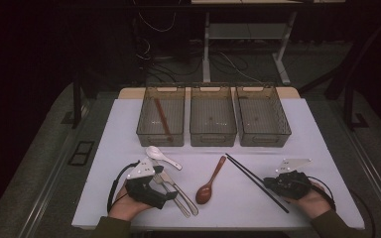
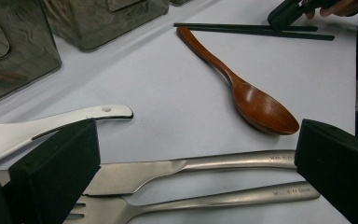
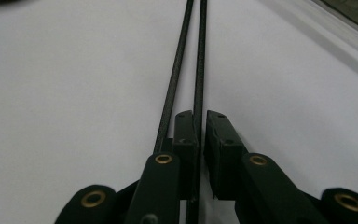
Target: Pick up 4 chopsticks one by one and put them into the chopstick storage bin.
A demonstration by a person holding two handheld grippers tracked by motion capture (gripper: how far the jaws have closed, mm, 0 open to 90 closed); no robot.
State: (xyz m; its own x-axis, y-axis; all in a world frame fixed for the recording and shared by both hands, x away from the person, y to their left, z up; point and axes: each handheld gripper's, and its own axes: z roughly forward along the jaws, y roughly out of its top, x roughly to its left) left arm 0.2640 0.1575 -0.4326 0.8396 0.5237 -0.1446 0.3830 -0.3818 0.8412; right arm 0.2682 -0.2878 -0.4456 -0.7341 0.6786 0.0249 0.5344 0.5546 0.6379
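In the high view, three smoky plastic bins (image 1: 213, 130) stand side by side at the far edge of the white table (image 1: 317, 148); the left one holds a brown stick lying lengthwise. Near the front lie a white ceramic spoon (image 1: 162, 157), a steel knife (image 1: 176, 188) and fork (image 1: 166, 184) side by side, and a wooden spoon (image 1: 211, 182). The black chopsticks (image 1: 248, 174) run diagonally from beside the wooden spoon's handle toward the right gripper (image 1: 269, 184), which sits over their near end. The left gripper (image 1: 167, 194) rests over the knife and fork.

In the left gripper view, the left gripper's jaws stand wide apart, pads off everything, with the knife (image 2: 191, 165) and fork (image 2: 205, 200) lying between them. The white spoon (image 2: 51, 126) lies behind the left pad, and the wooden spoon (image 2: 256, 105) lies beyond.

In the right gripper view, the right gripper (image 3: 200, 126) is nearly closed, its pads pinching one chopstick; the other lies just left, outside the pads. The chopsticks (image 3: 186, 60) are thin, matte black, nearly parallel.
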